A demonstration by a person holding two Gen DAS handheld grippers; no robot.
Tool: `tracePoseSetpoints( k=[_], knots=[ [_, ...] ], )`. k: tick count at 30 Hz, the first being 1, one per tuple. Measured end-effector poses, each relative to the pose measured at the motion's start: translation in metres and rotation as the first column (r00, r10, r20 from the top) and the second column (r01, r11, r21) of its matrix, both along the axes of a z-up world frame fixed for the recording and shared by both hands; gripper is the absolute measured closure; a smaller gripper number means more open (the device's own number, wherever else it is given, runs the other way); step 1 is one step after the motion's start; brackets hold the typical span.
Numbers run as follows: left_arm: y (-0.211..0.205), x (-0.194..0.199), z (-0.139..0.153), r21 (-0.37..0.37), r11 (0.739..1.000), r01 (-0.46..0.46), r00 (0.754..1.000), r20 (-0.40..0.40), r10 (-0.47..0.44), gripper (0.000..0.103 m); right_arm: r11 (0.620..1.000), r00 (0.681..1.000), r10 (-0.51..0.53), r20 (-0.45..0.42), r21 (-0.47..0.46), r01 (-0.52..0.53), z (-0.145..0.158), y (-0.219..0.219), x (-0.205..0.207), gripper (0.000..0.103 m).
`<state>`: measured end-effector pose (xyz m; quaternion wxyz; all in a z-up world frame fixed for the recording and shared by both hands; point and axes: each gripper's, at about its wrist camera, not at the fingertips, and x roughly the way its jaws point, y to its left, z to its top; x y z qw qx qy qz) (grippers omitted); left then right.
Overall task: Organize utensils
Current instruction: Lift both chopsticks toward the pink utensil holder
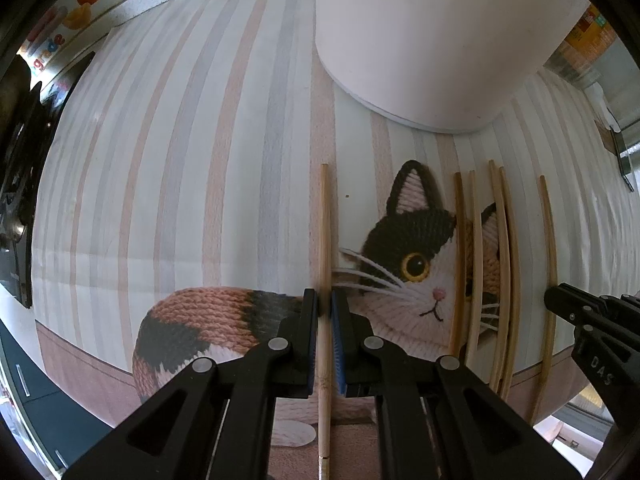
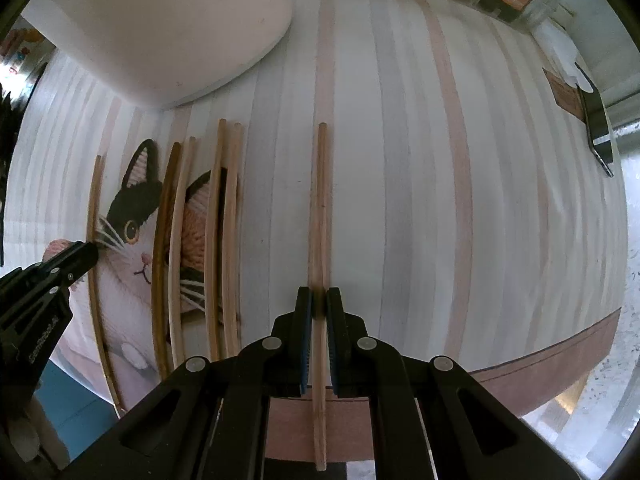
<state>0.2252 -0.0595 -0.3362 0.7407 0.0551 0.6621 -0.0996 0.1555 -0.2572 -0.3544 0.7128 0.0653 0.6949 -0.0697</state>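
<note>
Several wooden chopsticks lie side by side on a striped placemat (image 1: 180, 160) with a knitted cat picture. My left gripper (image 1: 325, 304) is shut on one chopstick (image 1: 325, 232) at the left of the row. My right gripper (image 2: 319, 302) is shut on another chopstick (image 2: 320, 208) at the right of the row. Both chopsticks lie flat on or just above the mat. The loose chopsticks (image 1: 504, 260) lie between the two grippers and also show in the right wrist view (image 2: 216, 240). A white utensil holder (image 1: 420, 40) stands behind them, also in the right wrist view (image 2: 160, 28).
The right gripper's tip (image 1: 560, 300) shows at the right edge of the left wrist view. The left gripper's tip (image 2: 80, 256) shows at the left of the right wrist view. A dark knife-like tool (image 2: 598, 128) lies at the far right. Packages (image 1: 64, 32) stand along the back.
</note>
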Motion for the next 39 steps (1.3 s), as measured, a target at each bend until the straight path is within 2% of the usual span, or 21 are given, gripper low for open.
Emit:
tracePoseSetpoints(
  k=[7, 15, 21, 28, 34, 39],
  knots=[
    [-0.005, -0.004, 0.000, 0.020, 1.000, 0.020, 1.000, 0.013, -0.021, 0.098, 1.000, 1.000, 0.010, -0.006, -0.022, -0.010, -0.011, 0.024, 0.017, 0.094],
    [0.001, -0.011, 0.025, 0.074, 0.997, 0.002, 0.991, 0.134, -0.012, 0.099, 0.998, 0.997, -0.057, 0.055, 0.007, 0.057, -0.004, 0.018, 0.011, 0.096],
    [0.010, -0.014, 0.056, 0.065, 0.998, -0.026, 0.975, 0.220, 0.011, 0.099, 0.998, 0.989, -0.054, 0.140, -0.006, 0.056, 0.026, 0.019, 0.005, 0.096],
    [0.020, -0.011, 0.098, 0.021, 0.998, -0.061, 0.949, 0.311, 0.052, 0.099, 0.998, 0.968, -0.066, 0.241, -0.004, 0.069, 0.066, 0.019, 0.004, 0.096],
    [0.032, -0.004, 0.140, -0.037, 0.995, -0.094, 0.917, 0.386, 0.101, 0.099, 0.995, 0.931, -0.097, 0.351, 0.012, 0.099, 0.102, 0.016, -0.001, 0.096],
    [0.044, 0.004, 0.180, -0.105, 0.987, -0.122, 0.884, 0.441, 0.156, 0.099, 0.990, 0.882, -0.138, 0.452, 0.052, 0.128, 0.141, 0.004, 0.002, 0.096]
  ],
)
